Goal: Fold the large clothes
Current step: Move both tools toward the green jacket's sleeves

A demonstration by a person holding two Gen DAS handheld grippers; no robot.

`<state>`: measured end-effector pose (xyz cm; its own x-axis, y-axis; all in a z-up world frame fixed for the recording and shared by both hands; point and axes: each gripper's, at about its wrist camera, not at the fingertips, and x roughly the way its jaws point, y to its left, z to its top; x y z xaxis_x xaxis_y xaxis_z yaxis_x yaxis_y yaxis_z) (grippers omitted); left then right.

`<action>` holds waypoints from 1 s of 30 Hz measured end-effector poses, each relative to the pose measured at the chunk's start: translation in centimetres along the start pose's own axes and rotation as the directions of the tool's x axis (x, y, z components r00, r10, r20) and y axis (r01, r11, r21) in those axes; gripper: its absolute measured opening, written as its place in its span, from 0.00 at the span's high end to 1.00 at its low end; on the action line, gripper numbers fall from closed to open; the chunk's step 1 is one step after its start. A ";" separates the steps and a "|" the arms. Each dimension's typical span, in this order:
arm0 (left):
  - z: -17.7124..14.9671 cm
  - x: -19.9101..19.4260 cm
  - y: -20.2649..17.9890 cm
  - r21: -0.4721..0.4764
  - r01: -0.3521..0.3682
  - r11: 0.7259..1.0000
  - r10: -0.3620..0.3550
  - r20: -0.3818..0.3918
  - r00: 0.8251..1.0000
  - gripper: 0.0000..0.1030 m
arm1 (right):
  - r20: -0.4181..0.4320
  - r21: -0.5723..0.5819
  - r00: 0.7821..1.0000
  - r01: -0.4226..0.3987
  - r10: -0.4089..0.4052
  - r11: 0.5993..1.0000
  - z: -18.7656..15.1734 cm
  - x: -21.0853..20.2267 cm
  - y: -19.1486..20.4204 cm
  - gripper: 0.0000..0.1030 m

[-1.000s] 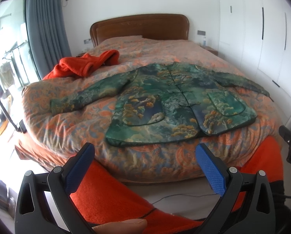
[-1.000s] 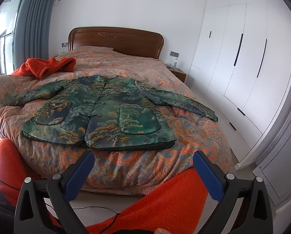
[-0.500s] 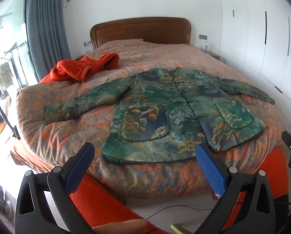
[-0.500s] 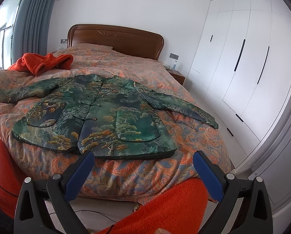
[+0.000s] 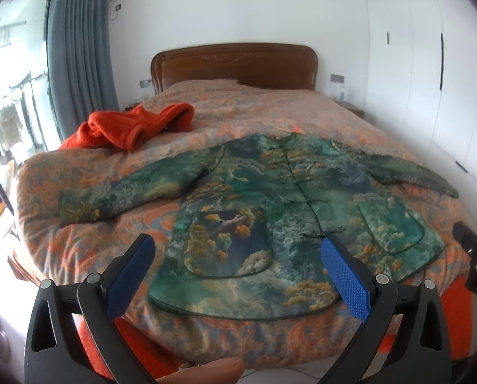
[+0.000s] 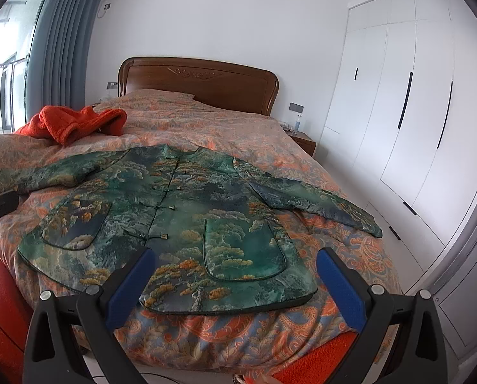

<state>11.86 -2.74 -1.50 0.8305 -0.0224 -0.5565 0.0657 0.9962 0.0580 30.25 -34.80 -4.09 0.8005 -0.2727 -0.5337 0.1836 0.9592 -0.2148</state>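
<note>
Zero folds done so far. Both grippers, left gripper (image 5: 237,272) & right gripper (image 6: 235,280), hover w/ fingers wide apart, nothing held. Jacket (image 5: 289,220) lies flat on near end of bed (image 5: 78,243), sleeves spread. Orange garment (image 6: 72,121) far left, untouched.

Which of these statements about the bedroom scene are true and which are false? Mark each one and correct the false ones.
1. The green patterned jacket lies spread flat on the bed, front up. True.
2. The left gripper is shut on the jacket's hem. False: it is open and holds nothing.
3. An orange garment lies crumpled beyond the jacket's sleeve. True.
4. The jacket's sleeves are folded over its chest. False: both stretch outward.
5. The right gripper is open. True.
</note>
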 end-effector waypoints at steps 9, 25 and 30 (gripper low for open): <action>1.2 2.8 -0.6 0.023 0.032 0.999 -0.030 -0.070 0.997 0.00 | 0.004 0.085 0.999 -0.046 0.046 0.995 0.5 2.0 -1.8 0.00; 1.9 5.5 -0.2 -0.009 0.025 1.000 -0.026 -0.152 0.988 0.00 | -0.082 0.114 0.995 -0.040 0.050 0.993 1.0 7.8 -5.5 0.00; 1.0 6.1 -0.1 -0.018 0.020 1.000 -0.024 -0.196 0.980 0.00 | -0.080 0.153 0.996 -0.034 0.047 0.988 1.1 12.7 -9.7 0.00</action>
<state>17.48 -3.02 -4.01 0.7040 -0.0288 -0.7096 0.0727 0.9969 0.0316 39.24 -47.53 -7.90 0.7598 -0.2325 -0.6072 0.2414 0.9680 -0.0685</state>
